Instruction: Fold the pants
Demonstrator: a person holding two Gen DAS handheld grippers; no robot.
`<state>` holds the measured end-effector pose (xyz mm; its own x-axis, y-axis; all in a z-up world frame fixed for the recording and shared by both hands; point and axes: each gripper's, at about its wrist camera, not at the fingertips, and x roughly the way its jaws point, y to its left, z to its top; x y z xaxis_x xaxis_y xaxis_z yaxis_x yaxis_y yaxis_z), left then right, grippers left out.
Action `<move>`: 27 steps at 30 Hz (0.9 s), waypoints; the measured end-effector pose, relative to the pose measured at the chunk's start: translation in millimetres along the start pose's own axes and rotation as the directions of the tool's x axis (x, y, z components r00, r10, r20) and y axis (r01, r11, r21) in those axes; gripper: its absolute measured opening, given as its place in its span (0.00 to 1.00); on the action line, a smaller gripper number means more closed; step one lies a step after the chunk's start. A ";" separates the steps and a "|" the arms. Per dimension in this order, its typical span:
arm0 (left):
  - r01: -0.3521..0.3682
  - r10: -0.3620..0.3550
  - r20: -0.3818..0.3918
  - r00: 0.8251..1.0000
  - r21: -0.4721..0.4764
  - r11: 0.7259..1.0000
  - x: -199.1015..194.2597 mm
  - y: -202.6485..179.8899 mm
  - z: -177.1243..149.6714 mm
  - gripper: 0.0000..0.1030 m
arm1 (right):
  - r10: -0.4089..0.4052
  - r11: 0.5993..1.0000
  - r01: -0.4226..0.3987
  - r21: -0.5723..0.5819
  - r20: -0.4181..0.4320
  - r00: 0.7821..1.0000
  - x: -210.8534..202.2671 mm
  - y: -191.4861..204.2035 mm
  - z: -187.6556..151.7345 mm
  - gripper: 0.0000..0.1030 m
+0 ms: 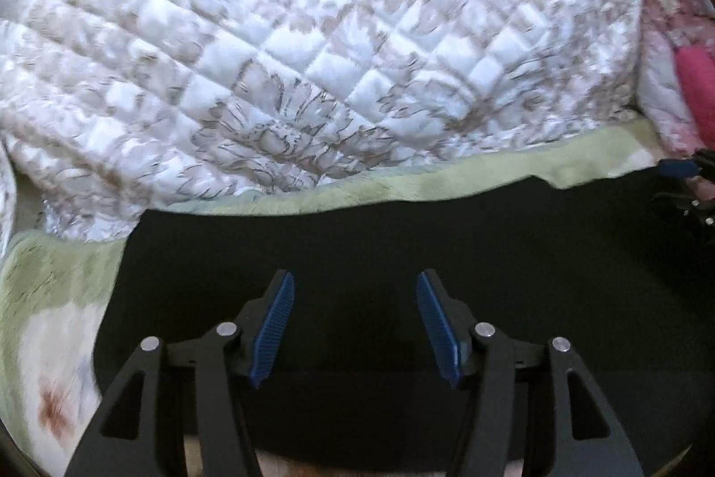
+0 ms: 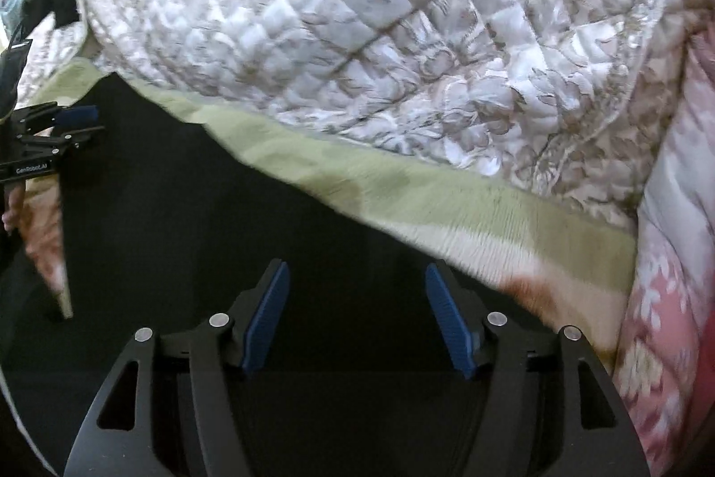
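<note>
Black pants [image 1: 380,244] spread flat on green blanket [image 1: 469,173] below quilted bedspread [image 1: 313,30]; left gripper [image 1: 355,325] and right gripper [image 2: 355,320] above them, jaws apart, nothing held.

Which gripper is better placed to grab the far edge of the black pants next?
Roughly even, slight edge to left. The left gripper and right gripper are both open over the black fabric pants; the far edge runs level ahead of the left, slanted ahead of the right.
</note>
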<state>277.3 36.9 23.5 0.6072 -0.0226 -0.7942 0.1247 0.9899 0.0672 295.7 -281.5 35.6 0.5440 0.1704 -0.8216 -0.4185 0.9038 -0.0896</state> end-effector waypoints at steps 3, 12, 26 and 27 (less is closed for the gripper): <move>0.004 -0.004 -0.021 1.000 -0.019 1.000 21.1 1.4 1.5 0.59 | 0.001 1.000 -0.002 -0.021 -0.048 0.999 22.3 -7.2 3.3 0.62; 0.000 0.000 0.004 1.000 0.093 0.996 36.3 -20.3 -1.0 0.36 | -0.006 0.994 -0.003 -0.113 -0.077 0.997 29.6 6.1 3.8 0.07; 0.028 -0.023 0.199 0.980 -0.024 0.999 -99.8 -20.1 -32.9 0.04 | 0.043 0.998 -0.033 -0.049 0.208 0.977 -128.4 52.6 -47.2 0.07; 0.041 -0.033 0.216 0.976 -0.033 0.999 -116.9 -20.4 -44.3 0.04 | 0.047 0.998 -0.037 -0.049 0.219 0.974 -137.6 59.0 -55.5 0.07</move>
<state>169.0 25.5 88.3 0.7578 -0.0850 -0.6469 0.1234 0.9923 0.0142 155.8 -273.4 112.2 0.6703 0.2944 -0.6812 -0.4735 0.8765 -0.0871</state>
